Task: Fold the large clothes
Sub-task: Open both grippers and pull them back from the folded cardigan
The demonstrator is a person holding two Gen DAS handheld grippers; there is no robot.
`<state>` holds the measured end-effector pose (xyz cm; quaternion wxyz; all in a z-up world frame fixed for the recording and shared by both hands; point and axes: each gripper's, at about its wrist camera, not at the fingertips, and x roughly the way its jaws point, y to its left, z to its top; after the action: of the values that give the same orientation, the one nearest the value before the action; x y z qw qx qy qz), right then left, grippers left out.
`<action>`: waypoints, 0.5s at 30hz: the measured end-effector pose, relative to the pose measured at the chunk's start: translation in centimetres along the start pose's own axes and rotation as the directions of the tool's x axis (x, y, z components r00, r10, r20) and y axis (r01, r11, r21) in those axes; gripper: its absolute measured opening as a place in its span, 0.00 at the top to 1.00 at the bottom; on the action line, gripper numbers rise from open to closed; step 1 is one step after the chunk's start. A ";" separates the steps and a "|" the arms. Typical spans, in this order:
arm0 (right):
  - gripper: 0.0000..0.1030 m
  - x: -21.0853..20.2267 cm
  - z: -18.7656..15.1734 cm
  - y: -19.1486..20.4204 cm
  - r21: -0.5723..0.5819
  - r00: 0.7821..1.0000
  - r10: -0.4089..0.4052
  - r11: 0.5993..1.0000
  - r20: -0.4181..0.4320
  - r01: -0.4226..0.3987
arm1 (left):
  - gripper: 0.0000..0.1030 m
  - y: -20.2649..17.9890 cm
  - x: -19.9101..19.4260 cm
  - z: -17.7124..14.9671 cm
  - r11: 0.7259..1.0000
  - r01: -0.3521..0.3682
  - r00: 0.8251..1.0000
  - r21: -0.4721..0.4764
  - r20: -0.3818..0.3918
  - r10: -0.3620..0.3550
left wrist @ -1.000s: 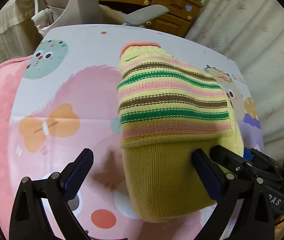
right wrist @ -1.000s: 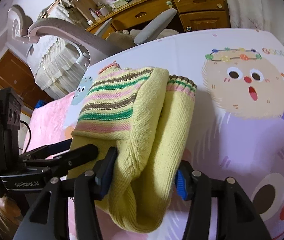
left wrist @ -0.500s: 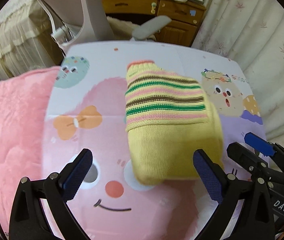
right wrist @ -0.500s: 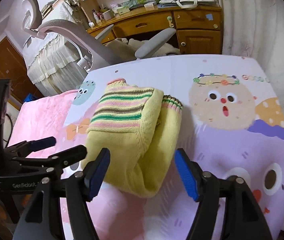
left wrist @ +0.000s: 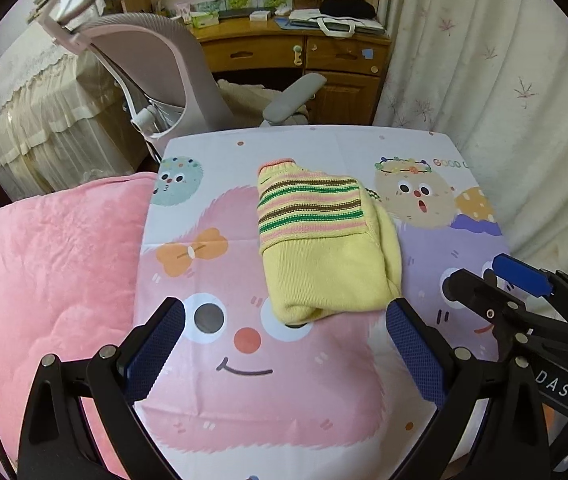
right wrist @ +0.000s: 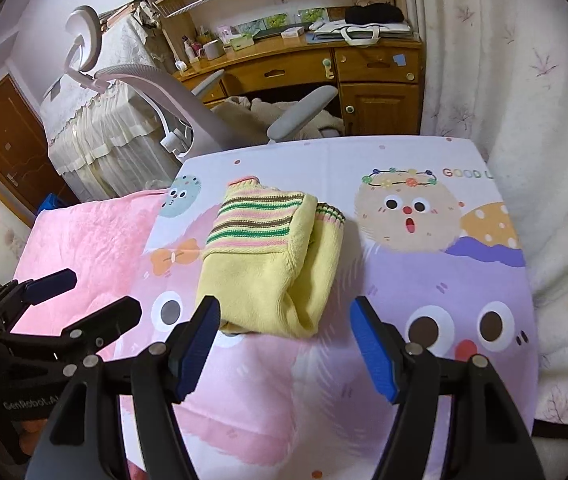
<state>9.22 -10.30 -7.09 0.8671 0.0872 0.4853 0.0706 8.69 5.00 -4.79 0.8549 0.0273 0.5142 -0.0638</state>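
Note:
A yellow knitted sweater (left wrist: 324,248) with green, brown and pink stripes lies folded into a compact bundle on the cartoon-print sheet (left wrist: 244,380). The same sweater (right wrist: 272,264) shows in the right wrist view, a striped cuff poking out on its right. My left gripper (left wrist: 286,344) hangs open above the sheet, nearer to me than the bundle, nothing between its blue pads. My right gripper (right wrist: 286,344) is also open and empty, raised off the bundle's near edge. Each gripper shows in the other's view: the right gripper (left wrist: 496,292) and the left gripper (right wrist: 80,296).
A pink blanket (left wrist: 44,272) covers the bed to the left of the sheet. Beyond the bed's far edge stand a grey office chair (left wrist: 156,64) and a wooden desk (left wrist: 304,52). A pale curtain (left wrist: 504,100) hangs along the right side.
Both grippers have lifted up and back from the folded sweater, which now looks smaller. The right gripper's jaws, close around the bundle a second ago, spread wider and left it on the sheet.

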 end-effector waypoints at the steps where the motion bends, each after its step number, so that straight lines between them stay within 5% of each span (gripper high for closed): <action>1: 0.34 -0.5 -0.2 0.1 -0.001 1.000 -0.003 1.000 0.004 0.003 | 0.03 -0.1 -0.3 -0.2 1.000 0.000 1.000 -0.004 0.001 0.000; 15: 0.34 -5.8 -2.8 1.0 0.055 0.998 -0.058 0.997 0.027 0.057 | 0.03 -0.9 -5.2 -3.0 0.999 -0.006 0.999 -0.051 0.046 0.008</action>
<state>3.77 -10.33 -3.52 0.8730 0.0978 0.4768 0.0312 3.51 4.89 -1.61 0.8671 0.0059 0.4957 -0.0484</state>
